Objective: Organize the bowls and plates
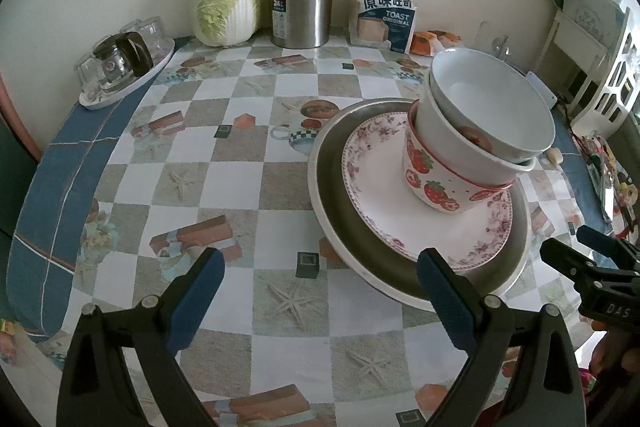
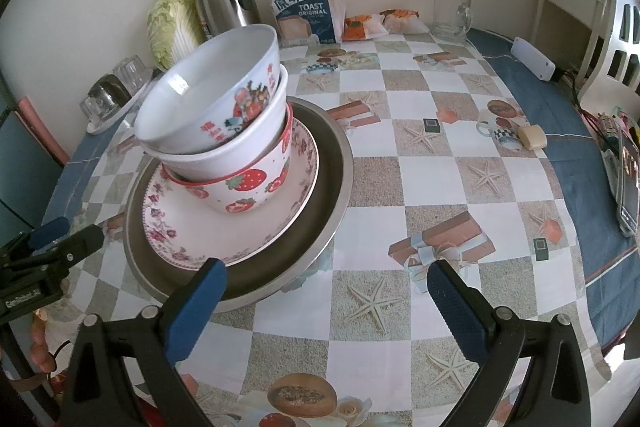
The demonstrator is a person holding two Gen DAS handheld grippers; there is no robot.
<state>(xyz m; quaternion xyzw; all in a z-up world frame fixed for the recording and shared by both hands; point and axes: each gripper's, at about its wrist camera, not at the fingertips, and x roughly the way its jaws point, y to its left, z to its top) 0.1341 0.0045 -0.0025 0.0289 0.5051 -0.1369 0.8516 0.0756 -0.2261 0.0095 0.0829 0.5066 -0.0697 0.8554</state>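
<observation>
Crockery was found already gathered into one stack near the middle of the table (image 1: 248, 163): a metal basin (image 1: 332, 195) at the bottom, a floral plate (image 1: 380, 195) laid inside it, a strawberry bowl (image 1: 432, 183) on the plate, and two white bowls nested above, the upper bowl (image 1: 492, 99) tilted. Both grippers were held apart from the stack, over the near edge of the table. The left gripper (image 1: 320, 291) was seen with its fingers spread wide and empty; the right gripper (image 2: 328, 303) likewise gaped with nothing between its pads.

The stacking step was judged nearly complete. If the pile were to be moved, the basin's rim would best be gripped on opposite sides and lifted level, since the leaning bowls could slide. Glazed ceramic was judged slick and brittle; the basin's brushed steel looked smooth and thin-rimmed. The tablecloth, printed with chequers and starfish, appeared glossy, so little friction was expected beneath the basin.
</observation>
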